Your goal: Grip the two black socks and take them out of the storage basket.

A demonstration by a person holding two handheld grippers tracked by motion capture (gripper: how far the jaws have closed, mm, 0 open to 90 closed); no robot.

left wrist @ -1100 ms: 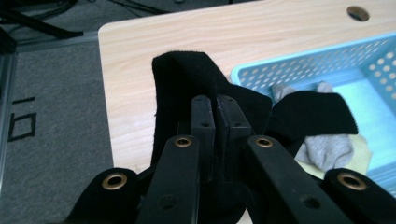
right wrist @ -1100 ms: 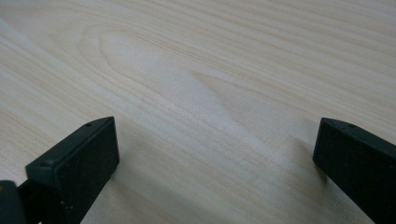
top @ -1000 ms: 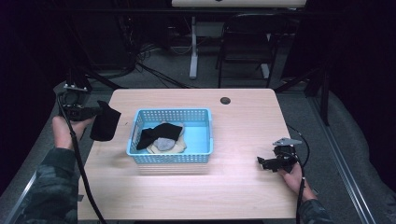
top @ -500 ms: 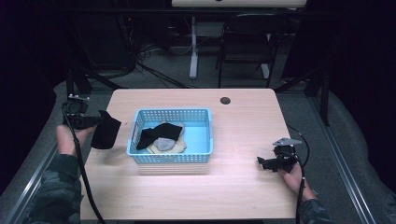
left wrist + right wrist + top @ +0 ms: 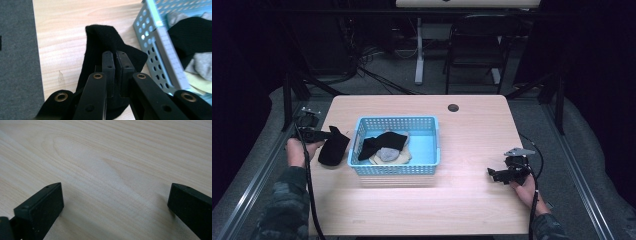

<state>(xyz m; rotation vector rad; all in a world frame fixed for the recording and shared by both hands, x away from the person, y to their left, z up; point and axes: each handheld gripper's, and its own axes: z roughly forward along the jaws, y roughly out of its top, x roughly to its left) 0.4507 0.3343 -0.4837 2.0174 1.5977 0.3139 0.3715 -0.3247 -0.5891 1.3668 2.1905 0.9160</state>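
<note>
Left gripper (image 5: 323,134) clamped on black sock (image 5: 333,148), left of the blue basket (image 5: 432,146).
Left-centre of the high view: sock lies on the table (image 5: 472,130) just beside the basket's left wall, long axis running upper right to lower left, pinched end up by the jaws. Left gripper view: jaws closed on the sock (image 5: 100,47), free end pointing to the frame top. Lower right: right gripper (image 5: 497,173) released, jaws wide over bare wood.
</note>
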